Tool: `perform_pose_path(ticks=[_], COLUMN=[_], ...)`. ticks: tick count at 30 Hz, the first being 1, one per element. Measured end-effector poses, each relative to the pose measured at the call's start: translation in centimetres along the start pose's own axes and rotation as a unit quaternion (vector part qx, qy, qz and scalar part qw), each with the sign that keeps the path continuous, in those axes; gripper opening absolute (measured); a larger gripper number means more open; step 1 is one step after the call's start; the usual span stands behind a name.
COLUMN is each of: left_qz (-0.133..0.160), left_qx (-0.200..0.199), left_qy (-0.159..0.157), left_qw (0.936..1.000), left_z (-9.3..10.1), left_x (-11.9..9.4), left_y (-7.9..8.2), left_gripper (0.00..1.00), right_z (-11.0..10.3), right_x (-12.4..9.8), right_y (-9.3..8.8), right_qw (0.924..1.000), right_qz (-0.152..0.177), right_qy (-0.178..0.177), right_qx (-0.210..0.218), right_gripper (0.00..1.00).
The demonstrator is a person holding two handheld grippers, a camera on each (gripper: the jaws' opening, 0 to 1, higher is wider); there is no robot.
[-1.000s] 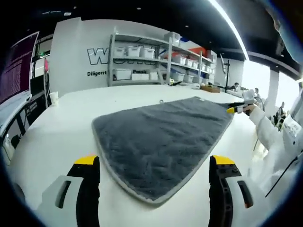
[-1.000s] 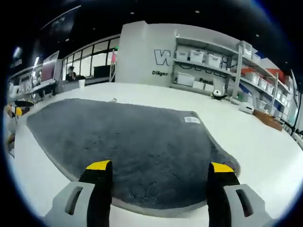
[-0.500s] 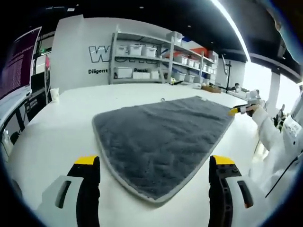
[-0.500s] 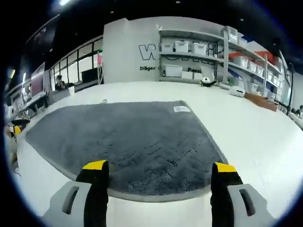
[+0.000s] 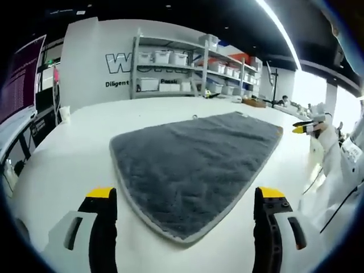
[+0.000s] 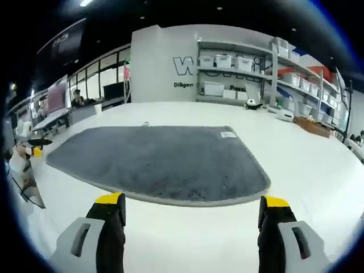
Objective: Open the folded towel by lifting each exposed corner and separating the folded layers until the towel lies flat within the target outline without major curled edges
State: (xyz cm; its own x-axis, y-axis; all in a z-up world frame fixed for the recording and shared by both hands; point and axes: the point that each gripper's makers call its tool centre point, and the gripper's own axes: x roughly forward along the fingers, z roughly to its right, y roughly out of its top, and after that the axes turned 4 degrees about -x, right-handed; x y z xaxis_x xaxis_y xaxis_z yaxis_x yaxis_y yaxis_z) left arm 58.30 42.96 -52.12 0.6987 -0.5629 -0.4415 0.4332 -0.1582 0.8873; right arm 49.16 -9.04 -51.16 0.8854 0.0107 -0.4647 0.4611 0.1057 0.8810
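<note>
Seen first from the left gripper view, the grey towel (image 5: pixel 196 162) lies spread out flat on the white worktop (image 5: pixel 74 153), a single layer with a pale hem running around its edge. One rounded corner of the towel points toward the left tool (image 5: pixel 185 227), whose two yellow-tipped jaws stand wide apart and hold nothing; that corner lies between them, a little ahead of the tips and not touching either. At the towel's far right corner, off its edge and apart from it, the right tool (image 5: pixel 302 128) shows small in a white-sleeved arm (image 5: pixel 335 156), its yellow tips close together, though whether anything is between them is too small to tell. Behind the towel, across the worktop, a shelf rack (image 5: pixel 182 68) with white bins stands against a wall with dark lettering. Next, in the right gripper view, the towel (image 6: pixel 159 162) again lies flat on the worktop (image 6: pixel 307 165), its near hem running across just ahead of the right tool (image 6: pixel 193 224), whose jaws are spread wide, empty and clear of the fabric. A small white label (image 6: pixel 228 135) sits near the towel's far right corner. The left tool (image 6: pixel 35 149) shows at the towel's left end. The shelf rack (image 6: pixel 244 74) stands beyond the towel.
</note>
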Motion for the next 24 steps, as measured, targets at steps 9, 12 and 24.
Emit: perform_pose_path(ticks=[9,12,24], left_qz=[-0.016,-0.013,-0.01], left_qx=[0.004,0.006,0.002], left_qy=[0.003,0.005,0.001], left_qw=[0.9999,0.9999,0.9999], left_z=[0.3,0.3,0.5], left_x=[-0.7,-0.8,-0.7], left_y=[-0.6,-0.4,-0.3], left_gripper=[1.0,1.0,1.0], right_z=[-1.5,-1.7,-1.4], right_x=[-0.5,-0.5,-0.8], right_y=[0.0,0.1,0.0], right_qw=[0.9999,0.9997,0.9998], right_qz=[0.004,0.006,0.005], right_qy=[0.015,0.021,0.017], right_qx=[-0.007,-0.008,-0.007], right_gripper=[0.99,0.99,0.99])
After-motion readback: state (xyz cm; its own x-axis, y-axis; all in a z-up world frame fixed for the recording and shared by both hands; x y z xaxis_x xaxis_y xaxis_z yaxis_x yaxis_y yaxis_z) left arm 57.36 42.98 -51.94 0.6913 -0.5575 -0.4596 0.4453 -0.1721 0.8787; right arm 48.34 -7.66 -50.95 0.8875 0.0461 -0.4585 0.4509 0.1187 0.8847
